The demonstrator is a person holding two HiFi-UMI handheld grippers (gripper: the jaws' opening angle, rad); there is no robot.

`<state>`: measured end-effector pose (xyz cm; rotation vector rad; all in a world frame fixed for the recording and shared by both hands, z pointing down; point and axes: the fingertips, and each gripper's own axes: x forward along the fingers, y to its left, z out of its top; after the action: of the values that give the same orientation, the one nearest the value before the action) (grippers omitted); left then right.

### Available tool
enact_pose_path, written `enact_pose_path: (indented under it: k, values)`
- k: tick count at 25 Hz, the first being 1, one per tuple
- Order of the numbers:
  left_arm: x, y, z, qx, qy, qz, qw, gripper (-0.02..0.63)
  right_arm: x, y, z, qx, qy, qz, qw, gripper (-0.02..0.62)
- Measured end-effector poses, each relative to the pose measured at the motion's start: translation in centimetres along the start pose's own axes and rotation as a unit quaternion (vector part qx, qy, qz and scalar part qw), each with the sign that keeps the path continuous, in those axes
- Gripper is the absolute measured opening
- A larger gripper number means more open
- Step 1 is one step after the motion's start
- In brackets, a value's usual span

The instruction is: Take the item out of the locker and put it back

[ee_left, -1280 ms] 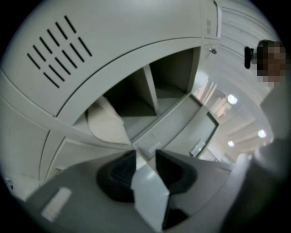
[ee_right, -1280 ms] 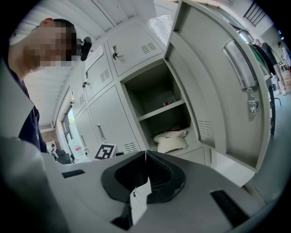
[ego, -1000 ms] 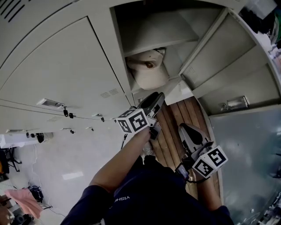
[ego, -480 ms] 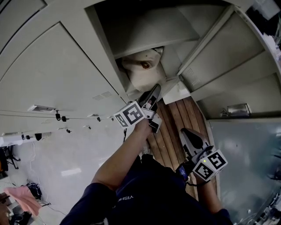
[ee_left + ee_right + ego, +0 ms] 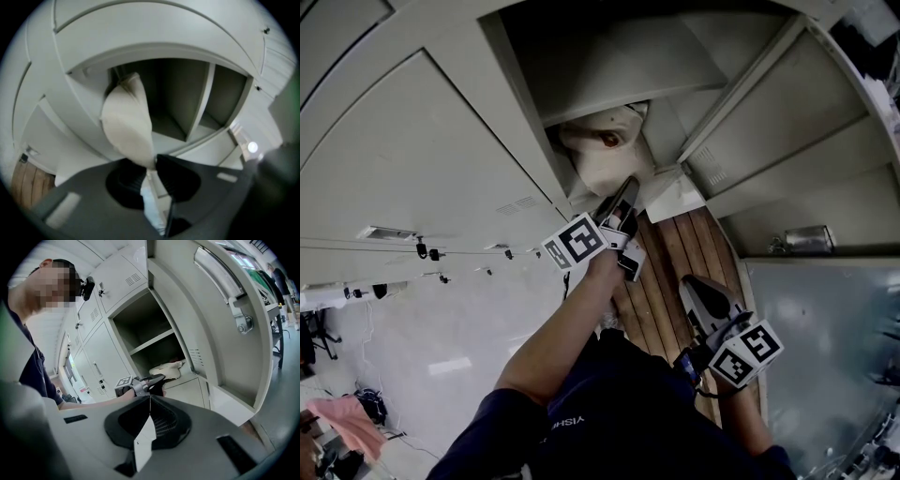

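The left gripper [image 5: 625,195] has reached into the open grey metal locker [image 5: 619,66] at upper centre, its jaws just closing on the cream fabric cap [image 5: 602,155]. The right gripper [image 5: 692,285], lower right, is closed and empty.

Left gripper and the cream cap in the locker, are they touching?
Touching. The left gripper view shows the left gripper, whose jaws have just been closing, pinching the edge of the cream cap between its tips.

The cap [image 5: 602,157] is cream, the locker [image 5: 441,159] pale grey, the floor [image 5: 677,251] brown-planked
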<state>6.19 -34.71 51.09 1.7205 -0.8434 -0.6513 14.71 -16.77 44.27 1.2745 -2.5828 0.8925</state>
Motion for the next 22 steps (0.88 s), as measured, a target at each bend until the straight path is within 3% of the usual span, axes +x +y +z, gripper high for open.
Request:
enact_pose_path:
  k: [11, 22]
  values:
    - [-0.8, -1.9, -1.4, -0.004, 0.023, -0.037, 0.9991, 0.023, -0.3, 0.8, -0.3, 0.003, -0.006, 0.002, 1.0, 0.006]
    - [-3.5, -6.0, -3.8, 0.053, 0.068, -0.078, 0.9932, 0.023, -1.1, 2.5, -0.9, 0.003, -0.021, 0.01, 1.0, 0.006]
